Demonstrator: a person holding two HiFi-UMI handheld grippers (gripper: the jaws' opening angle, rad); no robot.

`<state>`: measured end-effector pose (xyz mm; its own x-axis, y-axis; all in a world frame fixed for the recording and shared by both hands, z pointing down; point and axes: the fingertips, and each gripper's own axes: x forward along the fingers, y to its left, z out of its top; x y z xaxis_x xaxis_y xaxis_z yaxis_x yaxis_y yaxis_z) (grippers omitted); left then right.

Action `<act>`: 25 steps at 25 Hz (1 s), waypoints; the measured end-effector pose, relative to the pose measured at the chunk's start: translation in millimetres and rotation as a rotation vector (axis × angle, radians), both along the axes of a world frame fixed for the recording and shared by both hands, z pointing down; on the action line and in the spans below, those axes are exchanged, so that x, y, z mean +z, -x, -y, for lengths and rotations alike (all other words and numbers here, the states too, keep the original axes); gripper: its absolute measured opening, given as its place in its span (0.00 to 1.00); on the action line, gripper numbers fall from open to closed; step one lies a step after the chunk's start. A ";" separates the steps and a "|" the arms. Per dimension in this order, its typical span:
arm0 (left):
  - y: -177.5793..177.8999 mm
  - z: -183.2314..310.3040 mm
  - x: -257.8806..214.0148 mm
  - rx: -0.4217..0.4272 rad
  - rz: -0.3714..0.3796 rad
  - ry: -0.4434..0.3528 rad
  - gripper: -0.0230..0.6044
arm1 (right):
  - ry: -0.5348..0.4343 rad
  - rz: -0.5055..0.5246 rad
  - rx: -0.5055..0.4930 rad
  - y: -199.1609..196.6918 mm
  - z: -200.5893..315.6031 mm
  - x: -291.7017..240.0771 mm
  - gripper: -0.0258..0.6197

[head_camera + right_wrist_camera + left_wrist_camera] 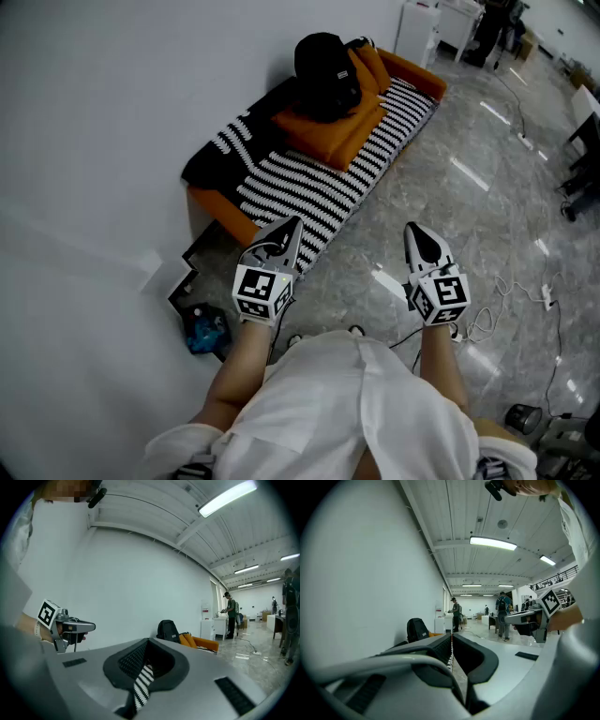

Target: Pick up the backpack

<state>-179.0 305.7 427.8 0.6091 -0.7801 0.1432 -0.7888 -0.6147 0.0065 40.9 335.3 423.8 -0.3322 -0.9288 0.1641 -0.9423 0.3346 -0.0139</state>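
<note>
A black backpack stands upright against the wall on orange cushions, at the far end of a black-and-white striped couch. It also shows small and far off in the left gripper view as the backpack, and in the right gripper view as the backpack. My left gripper and right gripper hover side by side over the floor, well short of the couch's near end. Both point roughly level toward it. Each has its jaws shut with nothing between them: left gripper, right gripper.
A white wall runs along the left. A blue object and a black frame lie on the floor by the couch's near end. Cables trail on the grey floor at right. A white cabinet and standing people are beyond the couch.
</note>
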 end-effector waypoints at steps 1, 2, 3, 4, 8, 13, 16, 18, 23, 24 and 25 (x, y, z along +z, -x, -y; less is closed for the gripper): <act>-2.6 0.3 0.4 0.003 -0.001 -0.001 0.08 | -0.001 -0.001 -0.001 -1.6 0.4 -0.2 0.07; -5.1 0.6 0.6 0.006 -0.002 -0.001 0.08 | -0.003 -0.002 -0.001 -3.1 0.8 -0.5 0.07; -7.2 0.7 0.6 0.009 -0.004 -0.002 0.08 | -0.004 -0.004 -0.002 -4.4 1.1 -0.9 0.07; -9.1 0.7 0.2 0.011 -0.005 -0.002 0.08 | -0.005 -0.005 -0.002 -5.4 1.2 -1.4 0.07; -15.1 -1.3 -1.6 0.012 -0.011 -0.002 0.08 | -0.006 -0.011 -0.007 -9.3 -1.0 -2.0 0.07; -23.7 -6.5 0.5 0.010 -0.017 0.007 0.08 | -0.002 -0.012 -0.011 -16.1 -5.7 -1.3 0.07; -30.6 -10.3 2.9 0.009 -0.021 0.013 0.08 | 0.001 -0.020 -0.015 -21.8 -9.1 0.9 0.07; -36.3 -13.6 4.5 0.013 -0.025 0.017 0.08 | 0.005 -0.015 -0.020 -26.0 -12.1 2.5 0.07; -50.5 -23.1 11.5 0.024 -0.019 0.033 0.08 | 0.041 0.044 -0.053 -36.3 -23.7 10.6 0.07; -52.8 -25.2 14.4 0.024 -0.011 0.037 0.08 | 0.054 0.038 -0.058 -38.0 -27.1 14.1 0.07; -54.6 -27.2 17.9 0.022 -0.001 0.042 0.08 | 0.066 0.030 -0.064 -39.3 -30.6 17.9 0.07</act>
<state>-124.5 332.9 445.7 0.6265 -0.7596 0.1748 -0.7748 -0.6313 0.0337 80.1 366.0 441.7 -0.3958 -0.8932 0.2135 -0.9180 0.3912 -0.0654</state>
